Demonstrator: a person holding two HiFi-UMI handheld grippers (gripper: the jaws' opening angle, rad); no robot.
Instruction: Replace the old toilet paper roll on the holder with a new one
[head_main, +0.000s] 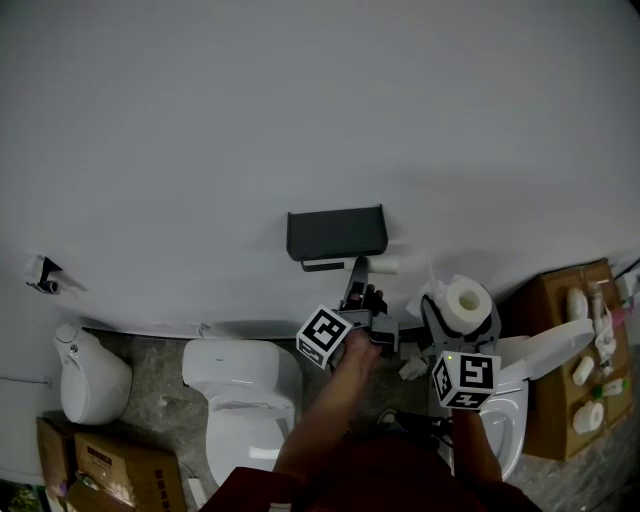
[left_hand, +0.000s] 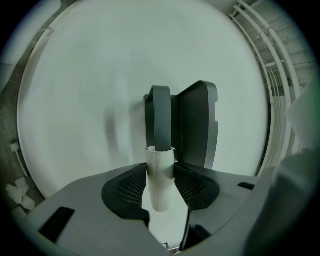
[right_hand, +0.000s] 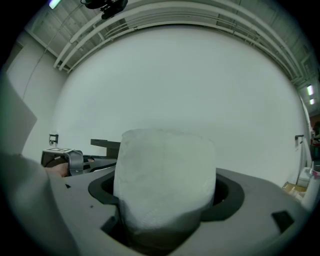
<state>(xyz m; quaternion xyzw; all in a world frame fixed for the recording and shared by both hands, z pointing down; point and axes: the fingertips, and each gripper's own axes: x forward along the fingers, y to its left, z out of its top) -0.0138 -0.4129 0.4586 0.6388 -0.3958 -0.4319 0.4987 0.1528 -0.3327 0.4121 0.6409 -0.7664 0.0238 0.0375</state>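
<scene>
Jaws of the left gripper (left_hand: 160, 167) are pressed onto the old cardboard tube (left_hand: 160, 192), one textured pad against each side, so that tool has the spent core clamped. The tube is bare of paper and still sits on the holder arm (left_hand: 161, 117), which enters it from 12 o'clock in the left gripper view, while its free mouth points toward 6 o'clock. At 4 o'clock from it in the head view, the right gripper (head_main: 462, 325) is closed round the new roll (head_main: 467, 300), a full white roll with its core hole turned up toward the camera, clear of the fixture. The holder (head_main: 337, 233), dark with a flat cover, is fixed to the white wall (head_main: 300, 100) at 12 o'clock of the left tool. A toilet (head_main: 240, 395) stands at 7 o'clock of the left gripper, and a cardboard box (head_main: 560, 360) of small items lies at 3 o'clock of the right one. By my reading the step in hand is stripping the old tube, which is gripped but not yet off. The next move calls for a straight pull along the arm's own line toward its open end, without crushing the thin card or twisting it against the arm. The tube then needs setting aside, and the new roll must come in with its core lined up on the arm before it slides on.
</scene>
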